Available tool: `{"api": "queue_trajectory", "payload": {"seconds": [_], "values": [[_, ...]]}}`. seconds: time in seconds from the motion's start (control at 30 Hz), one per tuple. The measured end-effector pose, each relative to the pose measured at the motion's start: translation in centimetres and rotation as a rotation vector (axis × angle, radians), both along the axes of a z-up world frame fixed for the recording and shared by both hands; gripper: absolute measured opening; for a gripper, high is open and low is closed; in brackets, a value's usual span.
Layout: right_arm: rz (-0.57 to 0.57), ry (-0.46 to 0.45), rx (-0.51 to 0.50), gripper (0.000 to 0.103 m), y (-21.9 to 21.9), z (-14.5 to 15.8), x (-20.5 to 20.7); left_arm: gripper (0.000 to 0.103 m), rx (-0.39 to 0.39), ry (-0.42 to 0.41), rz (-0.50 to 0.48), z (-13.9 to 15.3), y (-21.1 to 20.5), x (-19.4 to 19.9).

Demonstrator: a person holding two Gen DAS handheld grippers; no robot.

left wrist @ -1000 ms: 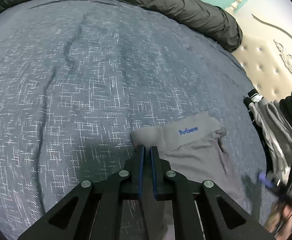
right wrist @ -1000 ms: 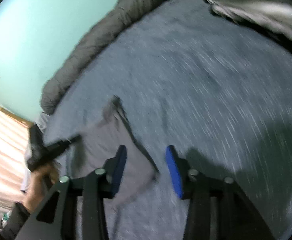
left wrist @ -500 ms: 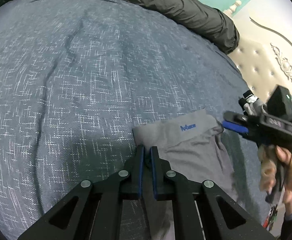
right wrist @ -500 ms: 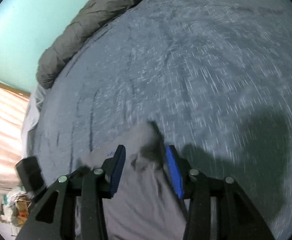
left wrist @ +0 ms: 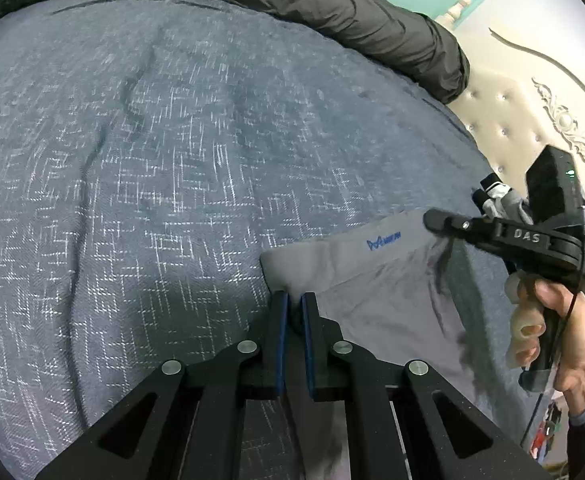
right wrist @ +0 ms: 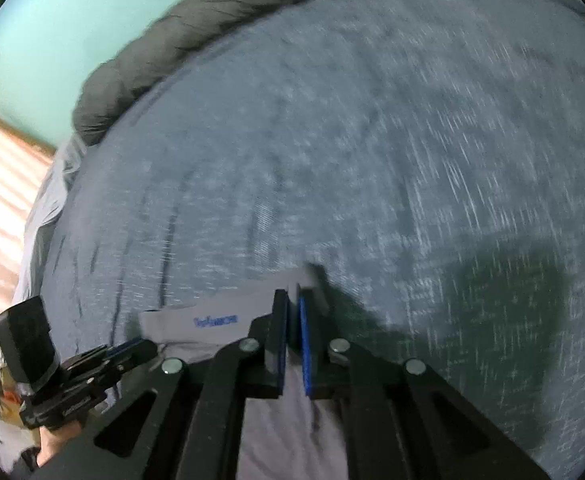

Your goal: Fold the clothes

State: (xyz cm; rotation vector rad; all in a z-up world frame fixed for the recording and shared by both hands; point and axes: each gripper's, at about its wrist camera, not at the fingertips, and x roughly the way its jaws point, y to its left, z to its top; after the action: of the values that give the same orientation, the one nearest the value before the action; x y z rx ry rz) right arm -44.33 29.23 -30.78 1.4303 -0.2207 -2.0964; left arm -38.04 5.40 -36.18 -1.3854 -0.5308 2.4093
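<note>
Blue-grey woven bedspread [left wrist: 172, 184] covers a wide bed, with a rumpled dark grey duvet [left wrist: 332, 4] pushed along its far edge, a cream tufted headboard [left wrist: 532, 92] at one end and a mint-green wall [right wrist: 52, 8] behind.

A light grey soft garment with a small blue logo on its band [left wrist: 372, 276] lies flat on the bedspread at the near edge of the bed. It looks spread out rather than folded, so the folding seems to be only beginning: both upper corners are gripped, and no fold is visible yet. A small heap of other grey and black clothes [left wrist: 500, 200] sits by the headboard, mostly hidden; whether it is folded cannot be told.

The left gripper [left wrist: 294, 308] points steeply down at the bed, its blue-lined jaws nearly together and pinching the band's left corner. The right gripper [right wrist: 292, 312] also tilts steeply down, its jaws closed on the opposite corner, with a bit of cloth sticking up past the tips. In the left view the person's right hand [left wrist: 552, 328] wraps the pistol handle of that gripper, a dark sleeve at the wrist. The two grippers sit well apart, one at each end of the band.
</note>
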Motion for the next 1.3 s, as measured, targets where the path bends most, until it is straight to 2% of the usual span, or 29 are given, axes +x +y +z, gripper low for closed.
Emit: {"api": "queue_trajectory", "payload": {"seconds": [0.13,0.27,0.4,0.5,0.6,0.67,0.83,0.9,0.93,0.97,1.2,1.23,1.27,1.3], "values": [[0.056,0.098,-0.007,0.005,-0.9,1.3,0.1,0.007,0.004,-0.004,0.009,0.1,-0.2,-0.3],[0.091,0.084,0.074,0.005,-2.2,-0.4,-0.8,0.007,0.021,-0.024,0.018,-0.4,-0.6,-0.7],[0.081,0.078,0.061,0.005,-1.6,-1.6,-1.3,0.007,0.035,-0.030,0.020,-0.5,-0.9,-0.7],[0.062,0.083,0.052,0.006,-0.7,-1.7,-1.6,0.012,0.034,-0.028,0.014,-0.1,-0.7,-0.6],[0.045,0.090,0.046,0.013,-0.2,-1.4,-1.7,0.019,0.034,-0.023,0.019,0.1,-1.2,-0.6],[0.041,0.097,0.034,0.023,0.3,-1.0,-1.7,0.021,0.041,-0.024,0.028,0.3,-1.6,-0.6],[0.047,0.093,0.027,0.027,0.9,-0.6,-1.7,0.027,0.061,-0.041,0.031,0.0,-2.1,-0.8],[0.044,0.065,0.021,0.033,1.0,-1.0,-2.0,0.029,0.078,-0.049,0.035,-0.2,-2.2,-1.0],[0.039,0.047,0.015,0.039,0.8,-1.2,-2.2,0.029,0.087,-0.054,0.037,-0.3,-2.2,-1.2],[0.032,0.027,0.008,0.039,0.4,-1.5,-2.4,0.030,0.095,-0.058,0.039,-0.4,-2.3,-1.3],[0.046,0.031,0.022,0.039,-0.3,-2.2,-1.7,0.029,0.132,-0.061,0.031,-0.9,-2.4,-1.7],[0.050,0.038,0.026,0.036,-0.4,-2.2,-1.5,0.029,0.137,-0.059,0.029,-0.9,-2.4,-1.7],[0.056,0.043,0.027,0.027,-0.6,-2.2,-1.3,0.028,0.136,-0.057,0.025,-0.8,-2.3,-1.7],[0.063,0.048,0.028,0.022,-0.9,-2.2,-1.2,0.025,0.134,-0.054,0.020,-0.7,-2.3,-1.7]]}}
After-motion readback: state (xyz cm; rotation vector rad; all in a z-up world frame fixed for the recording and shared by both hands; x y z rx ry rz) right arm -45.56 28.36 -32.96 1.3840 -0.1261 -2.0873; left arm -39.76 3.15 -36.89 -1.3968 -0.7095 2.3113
